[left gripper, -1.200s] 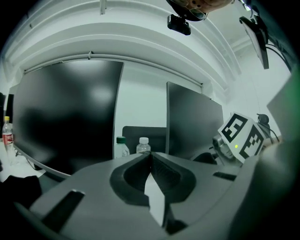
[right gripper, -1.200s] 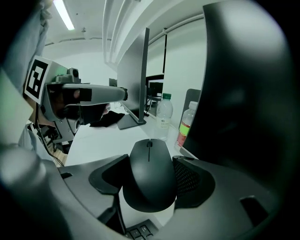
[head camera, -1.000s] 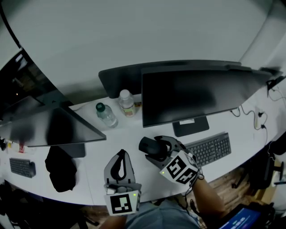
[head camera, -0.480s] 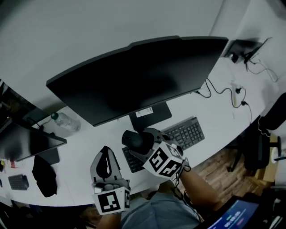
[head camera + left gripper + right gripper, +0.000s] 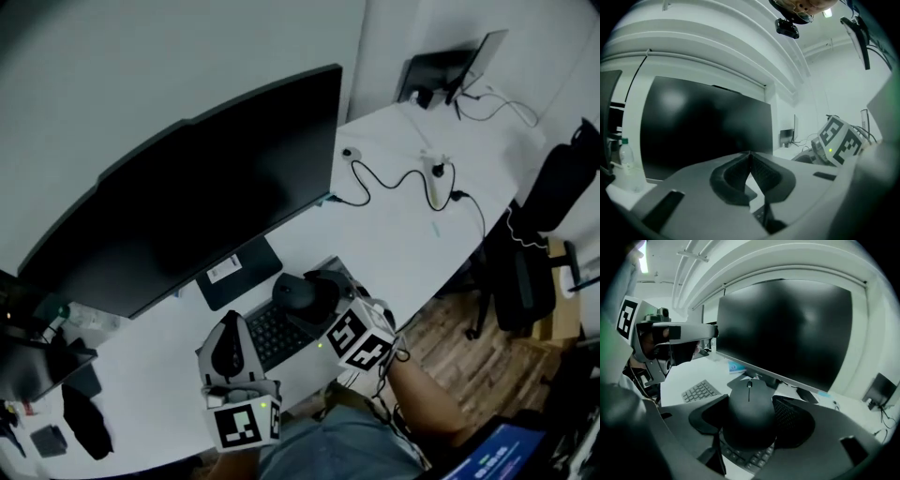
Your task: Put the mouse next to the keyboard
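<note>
A black mouse (image 5: 294,291) (image 5: 749,416) sits between the jaws of my right gripper (image 5: 314,302) (image 5: 750,401), which is shut on its sides. The mouse hangs above the dark keyboard (image 5: 270,336) (image 5: 697,391); keys show directly under it in the right gripper view. The keyboard lies on the white desk (image 5: 394,244) in front of the big dark monitor (image 5: 197,197) (image 5: 787,329). My left gripper (image 5: 228,352) (image 5: 750,155) is shut with nothing in it, held near the keyboard's left end.
Cables and a plug (image 5: 433,171) lie on the desk to the right. A small screen (image 5: 450,64) stands at the far corner. An office chair (image 5: 548,192) is beyond the desk's right edge. A water bottle (image 5: 626,159) stands left of the monitor.
The head view has swung right along the desk. My right gripper has carried the mouse from left of the keyboard to above it. The left gripper stayed shut alongside.
</note>
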`<state>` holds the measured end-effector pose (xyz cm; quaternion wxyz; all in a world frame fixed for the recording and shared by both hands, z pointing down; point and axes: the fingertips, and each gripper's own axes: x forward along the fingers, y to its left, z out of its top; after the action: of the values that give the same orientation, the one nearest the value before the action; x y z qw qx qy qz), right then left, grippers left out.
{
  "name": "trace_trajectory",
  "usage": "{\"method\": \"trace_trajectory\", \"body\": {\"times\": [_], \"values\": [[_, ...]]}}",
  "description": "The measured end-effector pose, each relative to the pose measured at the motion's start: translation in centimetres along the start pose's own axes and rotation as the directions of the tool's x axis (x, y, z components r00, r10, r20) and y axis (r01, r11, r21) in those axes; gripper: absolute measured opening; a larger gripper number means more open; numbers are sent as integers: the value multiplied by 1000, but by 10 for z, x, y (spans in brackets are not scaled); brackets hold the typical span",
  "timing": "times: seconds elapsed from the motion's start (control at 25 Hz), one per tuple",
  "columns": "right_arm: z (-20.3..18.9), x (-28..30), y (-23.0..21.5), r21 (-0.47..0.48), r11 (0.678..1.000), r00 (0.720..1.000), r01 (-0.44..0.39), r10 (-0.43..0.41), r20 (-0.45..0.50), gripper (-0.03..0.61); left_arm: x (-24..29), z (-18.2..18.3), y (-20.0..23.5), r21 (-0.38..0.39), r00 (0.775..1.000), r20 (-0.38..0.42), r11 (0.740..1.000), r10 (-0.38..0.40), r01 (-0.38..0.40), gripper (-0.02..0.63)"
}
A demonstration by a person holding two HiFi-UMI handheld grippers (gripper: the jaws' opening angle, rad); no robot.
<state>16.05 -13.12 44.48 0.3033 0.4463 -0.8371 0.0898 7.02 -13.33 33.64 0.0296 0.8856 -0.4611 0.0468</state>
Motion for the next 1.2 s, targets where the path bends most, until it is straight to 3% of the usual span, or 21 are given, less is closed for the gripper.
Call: {"method": "trace_trajectory", "body": {"times": [0.32,0.44,0.76,1.2], "values": [[-69,-75,-76,150,970,981,192,-185,-61,304,50,2,-107,21,974,-19,974,-225,226,5],[-95,-87,-94,184,953,970,240,-229,-81,304,60,-11,-131,2,961,-46,962,-273,274,5],[-125,-89,-121,232,932,960,279,-261,-107,304,78,-23,-147,7,952,-82,955,-295,297,5],[-170,-36,-140,290,928,967,234,-192,-165,304,109,-53,-135,1,948,-164,961,-271,275,5]]}}
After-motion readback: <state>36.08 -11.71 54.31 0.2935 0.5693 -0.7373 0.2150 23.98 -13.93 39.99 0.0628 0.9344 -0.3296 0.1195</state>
